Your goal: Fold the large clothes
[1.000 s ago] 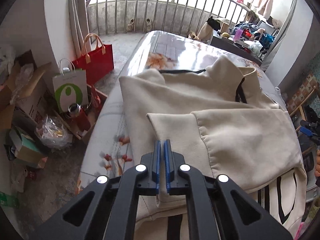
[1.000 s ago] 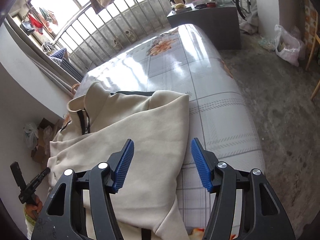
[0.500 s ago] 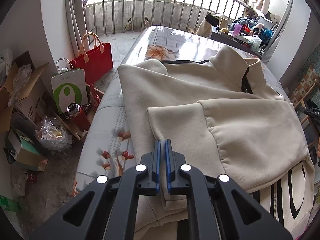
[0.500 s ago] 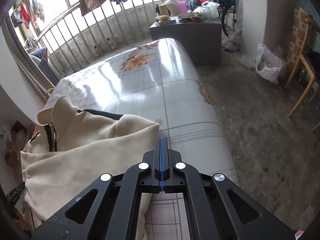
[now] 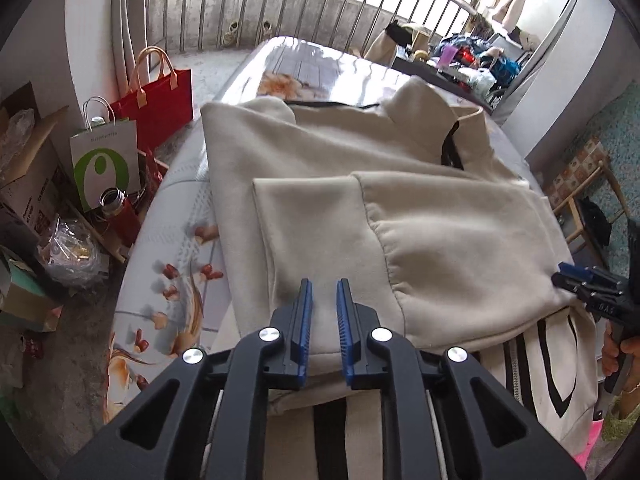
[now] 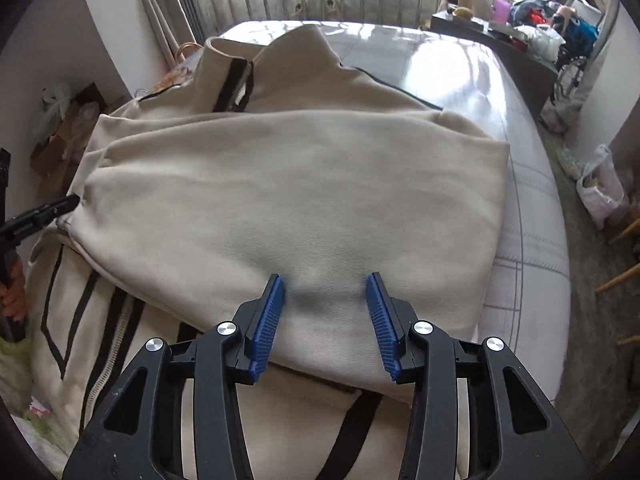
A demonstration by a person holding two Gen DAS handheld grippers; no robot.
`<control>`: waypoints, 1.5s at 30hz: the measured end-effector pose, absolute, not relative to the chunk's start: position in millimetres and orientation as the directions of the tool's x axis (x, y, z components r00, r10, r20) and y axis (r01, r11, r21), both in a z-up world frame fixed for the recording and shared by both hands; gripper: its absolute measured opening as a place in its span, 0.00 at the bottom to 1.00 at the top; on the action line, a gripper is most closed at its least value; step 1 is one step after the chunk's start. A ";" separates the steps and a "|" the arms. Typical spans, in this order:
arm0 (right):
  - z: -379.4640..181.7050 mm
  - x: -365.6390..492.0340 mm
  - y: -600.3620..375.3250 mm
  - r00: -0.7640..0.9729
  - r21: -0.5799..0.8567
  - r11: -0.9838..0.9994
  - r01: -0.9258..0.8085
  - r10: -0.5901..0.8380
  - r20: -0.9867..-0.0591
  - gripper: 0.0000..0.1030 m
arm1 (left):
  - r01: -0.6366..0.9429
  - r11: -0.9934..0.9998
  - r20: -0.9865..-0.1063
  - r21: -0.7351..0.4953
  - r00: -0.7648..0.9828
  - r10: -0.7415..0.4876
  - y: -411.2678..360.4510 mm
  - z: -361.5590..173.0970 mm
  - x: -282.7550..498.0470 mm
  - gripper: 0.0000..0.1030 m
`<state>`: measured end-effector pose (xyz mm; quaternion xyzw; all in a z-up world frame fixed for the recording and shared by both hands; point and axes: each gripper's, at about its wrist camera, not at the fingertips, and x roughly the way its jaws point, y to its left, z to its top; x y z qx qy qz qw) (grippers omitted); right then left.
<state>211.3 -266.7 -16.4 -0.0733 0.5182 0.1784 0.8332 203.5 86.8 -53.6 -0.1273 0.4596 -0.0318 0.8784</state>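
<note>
Cream zip jacket [image 5: 400, 184] lies folded on floral-topped table [image 5: 168, 240]. Left gripper [image 5: 323, 300]: jaws just eased apart, narrow gap over sleeve cuff, pads clear. Right gripper [image 6: 325, 292]: jaws reopened wide above folded sleeve, gripping nothing

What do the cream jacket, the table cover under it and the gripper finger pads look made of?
Cream jacket: thick knit fleece or sweatshirt cotton by the look; matte, soft folds, ribbed cuff.
Table cover: probably glossy plastic or oilcloth; mirror-like window glare over a printed pattern.
Pads: blue ridged rubber or plastic, cannot tell which; set in matte black, likely moulded plastic, fingers.
</note>
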 end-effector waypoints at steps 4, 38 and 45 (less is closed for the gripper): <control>3.9 200.1 -280.8 0.412 0.099 0.954 -0.281 0.214 -0.886 0.50 | -0.078 0.960 -0.791 -0.267 0.586 -0.173 99.0 -42.1 190.0 0.14; -24.2 55.8 -249.0 0.415 0.167 0.939 -0.301 0.287 -0.863 0.83 | -0.151 0.900 -0.843 -0.410 0.439 -0.310 116.8 -76.2 -62.9 0.46; -24.9 57.0 -246.9 0.424 0.158 0.939 -0.305 0.282 -0.861 0.84 | -0.123 0.903 -0.843 -0.412 0.426 -0.327 114.2 -80.2 -57.8 0.45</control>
